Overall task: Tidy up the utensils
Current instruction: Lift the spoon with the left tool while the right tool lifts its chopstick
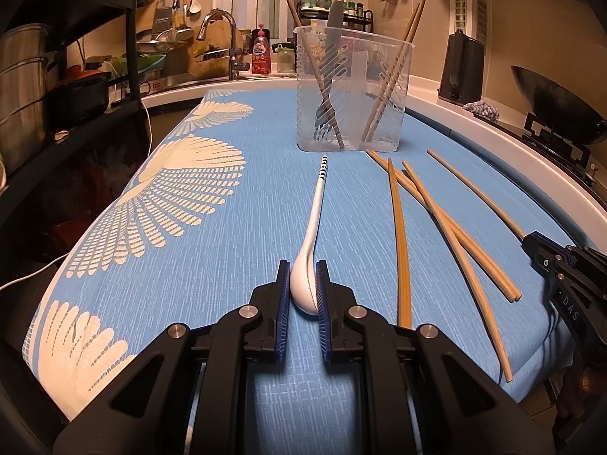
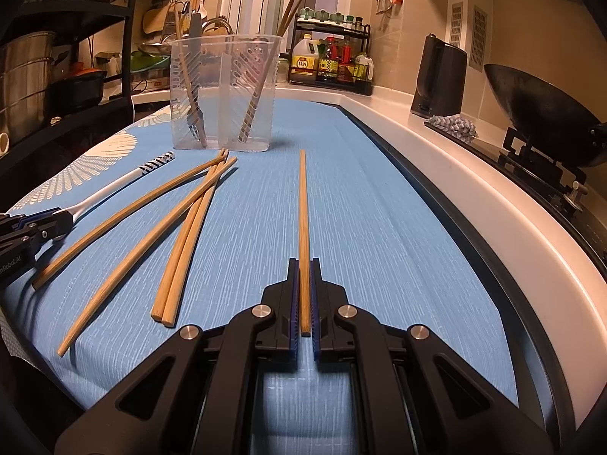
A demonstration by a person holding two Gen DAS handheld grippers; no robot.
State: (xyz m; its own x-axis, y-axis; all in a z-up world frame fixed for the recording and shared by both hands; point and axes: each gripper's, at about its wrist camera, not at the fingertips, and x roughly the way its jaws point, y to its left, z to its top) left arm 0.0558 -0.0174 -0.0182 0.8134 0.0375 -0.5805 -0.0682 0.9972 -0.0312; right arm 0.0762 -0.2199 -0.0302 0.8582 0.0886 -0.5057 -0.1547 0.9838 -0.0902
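Observation:
My left gripper (image 1: 302,270) is shut on the bowl of a white spoon (image 1: 312,235) whose striped handle points toward a clear plastic utensil holder (image 1: 353,87). The holder contains a fork and chopsticks. My right gripper (image 2: 303,265) is shut on the near end of a single wooden chopstick (image 2: 303,212) lying on the blue cloth. Several loose chopsticks (image 2: 189,227) lie between the two grippers. The right gripper also shows at the right edge of the left wrist view (image 1: 538,246), and the left gripper at the left edge of the right wrist view (image 2: 57,223).
The blue patterned cloth (image 1: 227,265) covers the counter. A black wok (image 2: 546,113) on a stove stands to the right, with a black appliance (image 2: 440,76) and a rag (image 2: 455,127). A sink faucet (image 1: 224,38) and black shelves (image 1: 76,76) are on the left.

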